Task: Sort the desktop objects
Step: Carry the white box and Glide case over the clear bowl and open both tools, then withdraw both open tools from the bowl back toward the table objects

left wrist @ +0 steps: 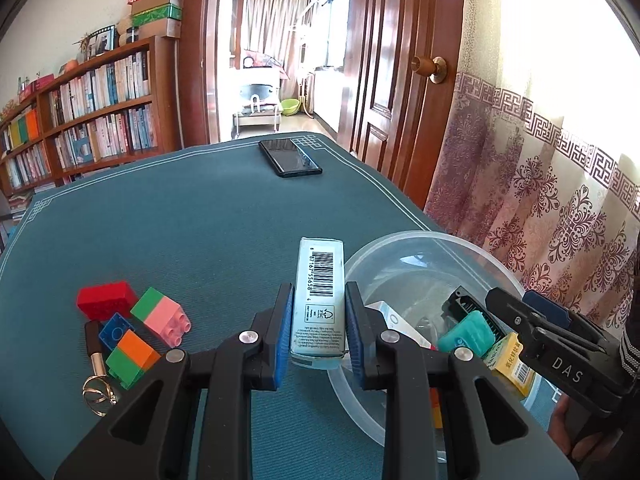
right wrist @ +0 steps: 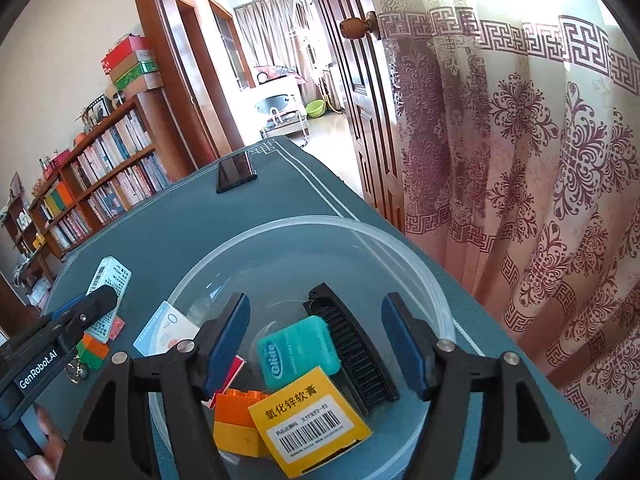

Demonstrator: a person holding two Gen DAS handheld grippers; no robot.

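My left gripper (left wrist: 319, 312) is shut on a pale blue carton with a barcode (left wrist: 319, 300), held just left of the clear plastic bowl's rim (left wrist: 404, 240). The carton also shows in the right wrist view (right wrist: 109, 294). My right gripper (right wrist: 314, 342) is open above the bowl (right wrist: 436, 300). In the bowl lie a teal floss box (right wrist: 298, 350), a yellow ointment box (right wrist: 308, 420), a black comb (right wrist: 352, 344), an orange brick (right wrist: 236, 420) and a white card (right wrist: 166, 328). Toy bricks (left wrist: 132, 320) and a key ring (left wrist: 98, 392) lie on the mat at left.
A black phone (left wrist: 290, 157) lies at the far end of the teal table mat (left wrist: 180, 220). A patterned curtain (right wrist: 520, 160) hangs close on the right. A wooden door (left wrist: 400, 60) and a bookshelf (left wrist: 88, 120) stand beyond the table.
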